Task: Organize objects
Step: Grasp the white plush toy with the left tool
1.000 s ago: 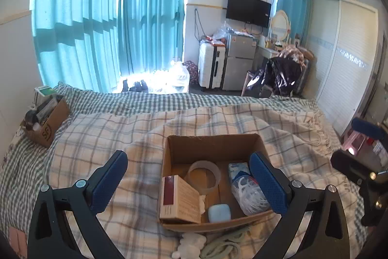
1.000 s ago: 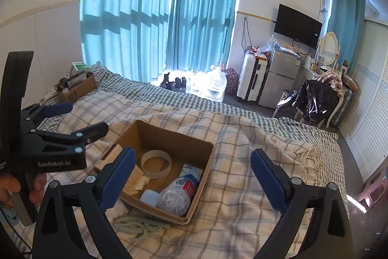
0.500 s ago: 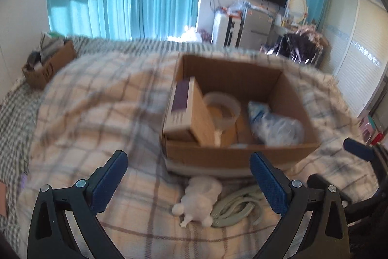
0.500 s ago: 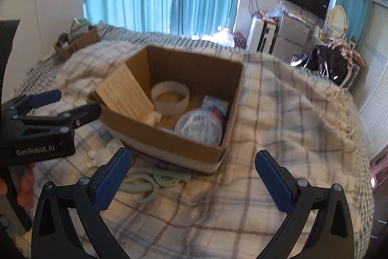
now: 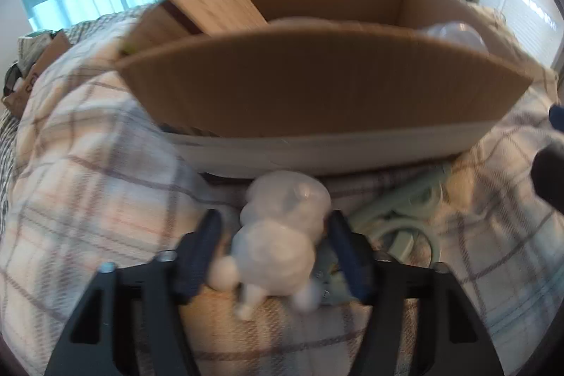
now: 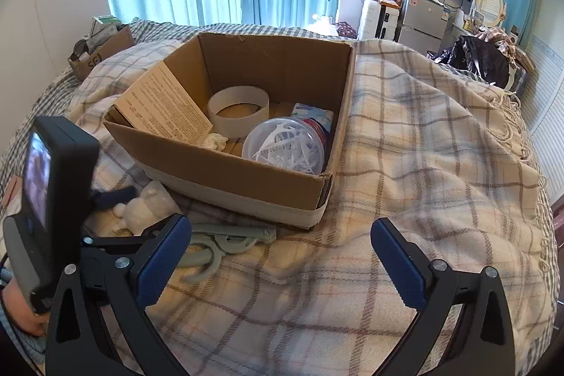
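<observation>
- Our left hand-held gripper (image 5: pixel 273 249) sits low on the bed's plaid blanket (image 6: pixel 405 143), its 2 blue pads (image 5: pixel 201 252) on either side of a small white figurine (image 5: pixel 278 235); blur keeps us from telling whether they touch it.
- Just ahead of that hand-held gripper stands the cardboard box (image 5: pixel 317 87), its near wall filling the view.
- Just right of the figurine lies a pale green hanger (image 6: pixel 225 242), touching the blanket in front of the box.
- Our right hand-held gripper (image 6: pixel 280 258) hovers over the blanket, jaws wide apart and holding nothing.
- Ahead of it, the box (image 6: pixel 229 180) holds a leaning brown carton (image 6: pixel 165 104), a white tape ring (image 6: pixel 238 110) and a clear tub of floss picks (image 6: pixel 285 147).
</observation>
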Available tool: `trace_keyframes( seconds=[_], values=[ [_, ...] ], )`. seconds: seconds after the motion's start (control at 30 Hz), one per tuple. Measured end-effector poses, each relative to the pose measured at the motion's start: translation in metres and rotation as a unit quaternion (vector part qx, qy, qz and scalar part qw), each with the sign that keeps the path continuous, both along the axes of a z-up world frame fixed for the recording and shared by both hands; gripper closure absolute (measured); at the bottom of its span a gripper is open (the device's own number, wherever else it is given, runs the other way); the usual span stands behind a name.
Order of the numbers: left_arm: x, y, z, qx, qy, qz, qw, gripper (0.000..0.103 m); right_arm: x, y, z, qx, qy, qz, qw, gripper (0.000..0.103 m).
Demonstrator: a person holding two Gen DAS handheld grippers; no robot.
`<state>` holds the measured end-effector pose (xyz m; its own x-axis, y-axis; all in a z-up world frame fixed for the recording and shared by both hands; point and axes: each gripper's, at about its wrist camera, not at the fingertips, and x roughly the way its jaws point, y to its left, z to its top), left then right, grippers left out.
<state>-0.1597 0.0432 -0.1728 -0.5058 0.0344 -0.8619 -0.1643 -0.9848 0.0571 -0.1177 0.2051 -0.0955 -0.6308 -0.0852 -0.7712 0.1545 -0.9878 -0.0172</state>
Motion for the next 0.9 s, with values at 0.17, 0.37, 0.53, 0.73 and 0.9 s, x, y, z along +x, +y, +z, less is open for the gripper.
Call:
trace_keyframes(
  seconds=[0.17,0.37,0.53,0.73,0.9],
  values=[
    [0.009,-0.004,0.007,0.008,0.003,0.003,1.0000,0.054,0.000,0.000,-0.002,-0.002,-0.003,0.001,1.000,0.001],
    [0.037,-0.020,0.042,0.002,0.037,0.030,0.9989,0.054,0.001,-0.013,-0.010,0.006,-0.011,0.032,0.999,0.001],
    [0.061,-0.047,0.056,-0.025,0.049,0.074,0.9957,0.054,0.005,-0.052,-0.028,0.064,-0.029,0.108,0.992,0.001],
    [0.068,-0.055,0.054,-0.004,0.038,0.080,0.9961,0.054,0.002,-0.088,-0.066,0.148,-0.077,0.154,0.974,0.019],
    [0.066,-0.057,0.052,0.010,0.034,0.083,0.9960,0.054,-0.004,-0.105,-0.083,0.180,-0.094,0.177,0.963,0.037]
  ],
)
